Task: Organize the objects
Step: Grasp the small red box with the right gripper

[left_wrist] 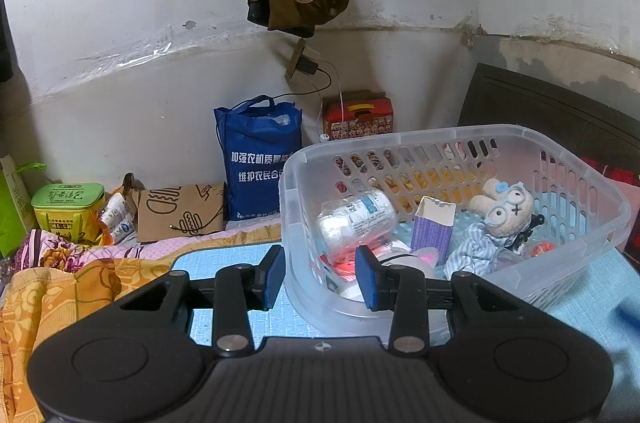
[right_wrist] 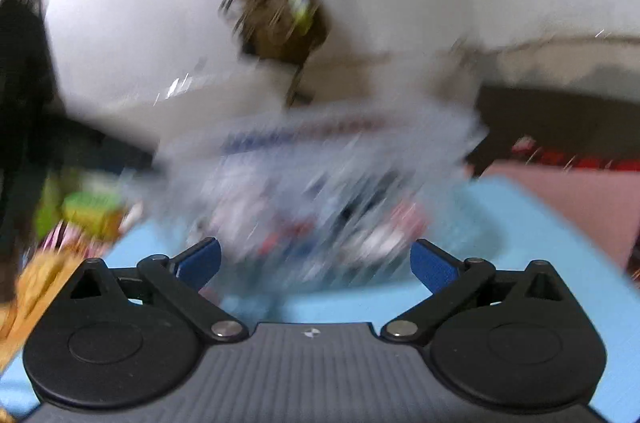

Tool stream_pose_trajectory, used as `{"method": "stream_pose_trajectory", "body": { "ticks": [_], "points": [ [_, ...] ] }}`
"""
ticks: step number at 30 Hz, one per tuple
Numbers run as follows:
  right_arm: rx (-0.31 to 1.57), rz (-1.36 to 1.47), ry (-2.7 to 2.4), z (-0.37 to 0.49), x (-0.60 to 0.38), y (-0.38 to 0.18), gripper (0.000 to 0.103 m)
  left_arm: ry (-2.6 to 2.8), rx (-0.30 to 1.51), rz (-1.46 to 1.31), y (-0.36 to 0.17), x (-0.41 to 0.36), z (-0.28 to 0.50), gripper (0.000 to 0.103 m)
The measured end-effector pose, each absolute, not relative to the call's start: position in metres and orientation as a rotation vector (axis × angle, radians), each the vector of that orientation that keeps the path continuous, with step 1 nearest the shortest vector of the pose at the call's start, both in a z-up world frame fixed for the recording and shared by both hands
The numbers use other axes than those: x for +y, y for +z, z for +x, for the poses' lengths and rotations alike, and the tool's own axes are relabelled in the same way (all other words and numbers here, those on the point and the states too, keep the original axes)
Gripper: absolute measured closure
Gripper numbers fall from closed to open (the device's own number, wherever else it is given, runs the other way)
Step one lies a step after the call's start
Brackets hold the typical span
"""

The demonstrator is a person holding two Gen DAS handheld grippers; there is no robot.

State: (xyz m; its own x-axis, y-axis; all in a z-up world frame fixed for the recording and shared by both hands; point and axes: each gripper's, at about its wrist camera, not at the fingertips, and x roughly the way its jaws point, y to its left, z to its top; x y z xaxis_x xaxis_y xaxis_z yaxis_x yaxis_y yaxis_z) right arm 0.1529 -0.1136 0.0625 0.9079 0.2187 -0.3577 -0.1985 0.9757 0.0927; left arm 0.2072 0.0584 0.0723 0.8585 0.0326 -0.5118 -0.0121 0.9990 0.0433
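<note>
Left wrist view: your left tongs (left_wrist: pixel 320 275) stand moderately parted and hold nothing; the near wall of the basket (left_wrist: pixel 580 219) sits between the blue pads (left_wrist: pixel 273 277), one pad outside it and one inside, though whether they touch it cannot be told. The basket is clear, thin moulded plastic with rows of slots, resting on the pale blue, finely textured counter (left_wrist: pixel 224 263). Inside it lie a white cylindrical bottle (left_wrist: pixel 356 219) with a glossy label, on its side; a purple-and-white cardboard box (left_wrist: pixel 434 227), propped upright; and a soft plush doll (left_wrist: pixel 502 215) in striped cloth, with small red and pink items beneath. Judged from this, much is already gathered. Farther left, on the floral bedding (left_wrist: pixel 60 263), a green tin (left_wrist: pixel 68 209), a brown paper bag (left_wrist: pixel 180 213) and a blue fabric bag (left_wrist: pixel 260 163) remain outside; whether they belong to the task cannot be told.

Right wrist view: your right tongs (right_wrist: pixel 316 263) are wide and empty, aimed at the heavily blurred basket.
</note>
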Motion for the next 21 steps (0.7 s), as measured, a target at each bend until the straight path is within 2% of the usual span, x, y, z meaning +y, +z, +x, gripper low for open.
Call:
{"method": "stream_pose_trajectory", "body": {
  "ticks": [10, 14, 19, 21],
  "points": [
    [0.543, -0.017, 0.337, 0.166, -0.051, 0.038, 0.0, 0.016, 0.54, 0.041, 0.071, 0.059, 0.207, 0.06],
    [0.592, -0.035, 0.339, 0.169, -0.035, 0.034, 0.004, 0.012, 0.542, 0.038, 0.071, 0.06, 0.207, 0.059],
    [0.652, -0.093, 0.348, 0.176, -0.022, 0.032, 0.017, 0.011, 0.542, 0.037, 0.072, 0.06, 0.206, 0.059],
    [0.648, -0.116, 0.362, 0.173, -0.02, 0.031, 0.028, 0.011, 0.542, 0.037, 0.072, 0.06, 0.206, 0.059]
  ]
}}
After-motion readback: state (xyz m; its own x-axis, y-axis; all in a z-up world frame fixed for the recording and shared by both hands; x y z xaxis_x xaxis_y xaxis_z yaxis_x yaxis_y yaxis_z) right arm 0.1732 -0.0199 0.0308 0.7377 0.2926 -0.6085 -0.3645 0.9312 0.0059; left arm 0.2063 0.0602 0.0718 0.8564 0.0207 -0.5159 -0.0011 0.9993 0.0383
